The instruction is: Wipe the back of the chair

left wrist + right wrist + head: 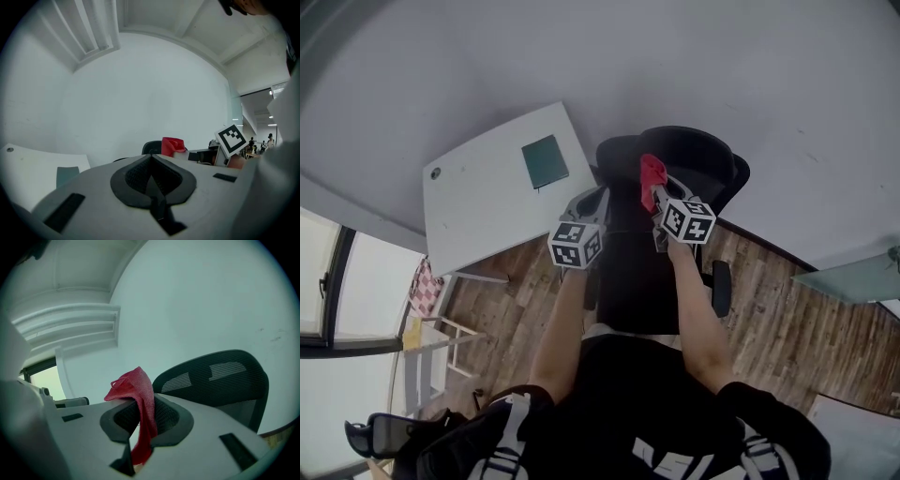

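Note:
A black office chair with a mesh back stands below me, its back toward the grey wall. My right gripper is shut on a red cloth, which sticks up above the chair's back; the red cloth hangs just over the top of the backrest. My left gripper is held beside it, to the left of the chair, its jaws together with nothing between them. In the left gripper view the red cloth and the chair's top show past the jaws.
A white table with a dark green pad stands left of the chair. The floor is wooden. A chair armrest sticks out on the right. A pink checked cloth lies by the window at left.

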`<move>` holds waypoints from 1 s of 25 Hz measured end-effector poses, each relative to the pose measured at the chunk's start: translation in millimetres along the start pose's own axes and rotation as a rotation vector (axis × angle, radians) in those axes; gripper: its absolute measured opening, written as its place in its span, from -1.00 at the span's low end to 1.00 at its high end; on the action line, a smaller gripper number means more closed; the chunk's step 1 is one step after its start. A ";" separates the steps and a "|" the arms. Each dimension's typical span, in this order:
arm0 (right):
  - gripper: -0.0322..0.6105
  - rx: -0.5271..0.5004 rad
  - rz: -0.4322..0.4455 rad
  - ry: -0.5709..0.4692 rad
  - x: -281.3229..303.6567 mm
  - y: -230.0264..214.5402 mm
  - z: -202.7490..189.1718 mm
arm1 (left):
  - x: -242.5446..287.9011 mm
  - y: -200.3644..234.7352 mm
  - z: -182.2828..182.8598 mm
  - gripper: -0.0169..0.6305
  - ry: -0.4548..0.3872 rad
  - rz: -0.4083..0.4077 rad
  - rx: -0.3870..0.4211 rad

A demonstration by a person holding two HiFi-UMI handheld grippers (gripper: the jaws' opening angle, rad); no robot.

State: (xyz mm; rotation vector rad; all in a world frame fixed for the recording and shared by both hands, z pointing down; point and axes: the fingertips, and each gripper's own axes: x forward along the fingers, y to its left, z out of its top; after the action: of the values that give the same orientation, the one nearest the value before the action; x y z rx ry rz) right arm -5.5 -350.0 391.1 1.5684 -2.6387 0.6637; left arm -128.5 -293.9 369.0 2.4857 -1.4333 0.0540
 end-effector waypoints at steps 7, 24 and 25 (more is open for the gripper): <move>-0.67 0.038 -0.037 0.031 56.3 -14.5 -13.0 | 29.4 42.1 4.3 -0.87 0.022 -0.018 -0.017; -0.67 0.031 -0.117 0.050 90.1 -46.6 -11.7 | 79.0 49.5 -0.6 -0.87 0.060 -0.067 -0.032; -0.67 0.039 -0.126 0.050 88.9 -50.7 -11.0 | 80.8 46.6 -0.7 -0.87 0.064 -0.068 -0.029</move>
State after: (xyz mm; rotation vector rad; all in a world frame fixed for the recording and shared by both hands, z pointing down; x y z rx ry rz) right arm -9.8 -441.5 437.9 1.6880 -2.4818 0.7402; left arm -127.1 -384.0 393.0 2.4839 -1.3142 0.0987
